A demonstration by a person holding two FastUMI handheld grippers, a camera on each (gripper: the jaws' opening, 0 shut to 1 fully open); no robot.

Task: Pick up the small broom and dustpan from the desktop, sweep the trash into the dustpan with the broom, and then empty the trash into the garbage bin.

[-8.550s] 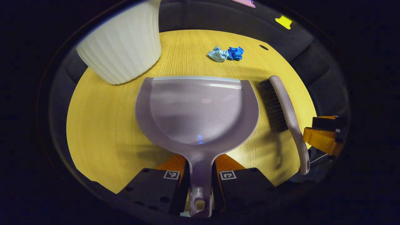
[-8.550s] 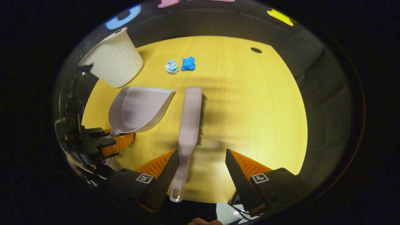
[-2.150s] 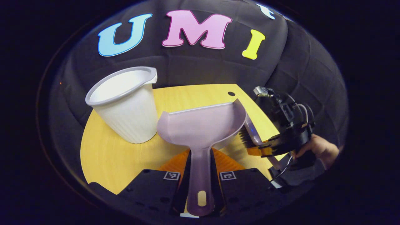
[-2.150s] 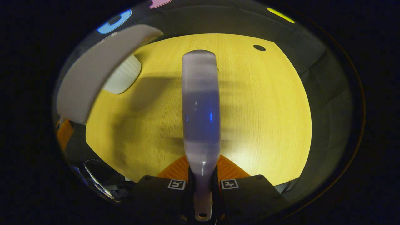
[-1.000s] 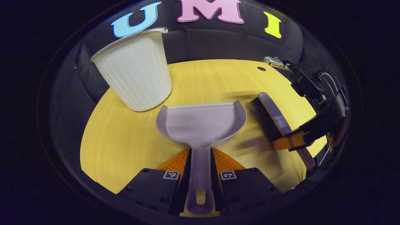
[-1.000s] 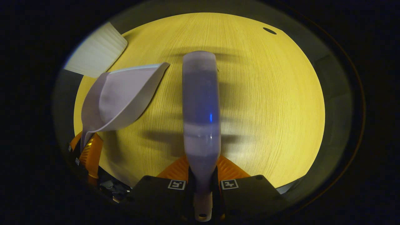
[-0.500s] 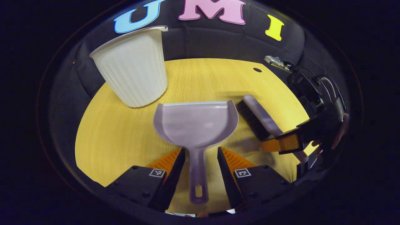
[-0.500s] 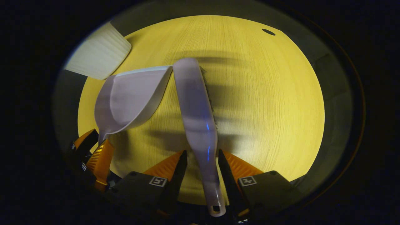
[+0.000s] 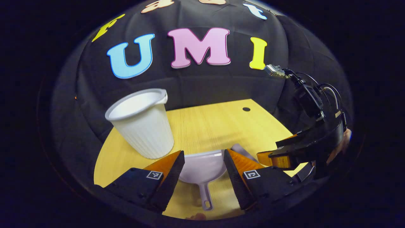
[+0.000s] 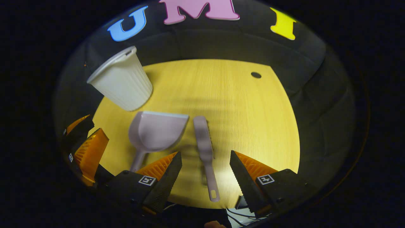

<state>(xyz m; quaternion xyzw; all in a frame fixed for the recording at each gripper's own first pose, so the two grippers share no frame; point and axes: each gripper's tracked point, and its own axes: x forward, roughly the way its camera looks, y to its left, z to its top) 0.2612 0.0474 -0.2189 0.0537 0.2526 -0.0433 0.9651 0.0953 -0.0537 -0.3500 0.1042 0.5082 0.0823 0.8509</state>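
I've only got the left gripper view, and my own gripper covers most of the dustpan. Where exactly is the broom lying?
Observer: In the right gripper view the broom lies flat on the table, just right of the dustpan, handle end toward the right gripper.
Operator: Is that gripper holding it?
Observer: No. It is open, its fingers well apart on either side of the handle, touching nothing.
Operator: How does the dustpan sit relative to the bin?
Observer: Close in front of the white bin, mouth toward it; I cannot tell whether they touch.
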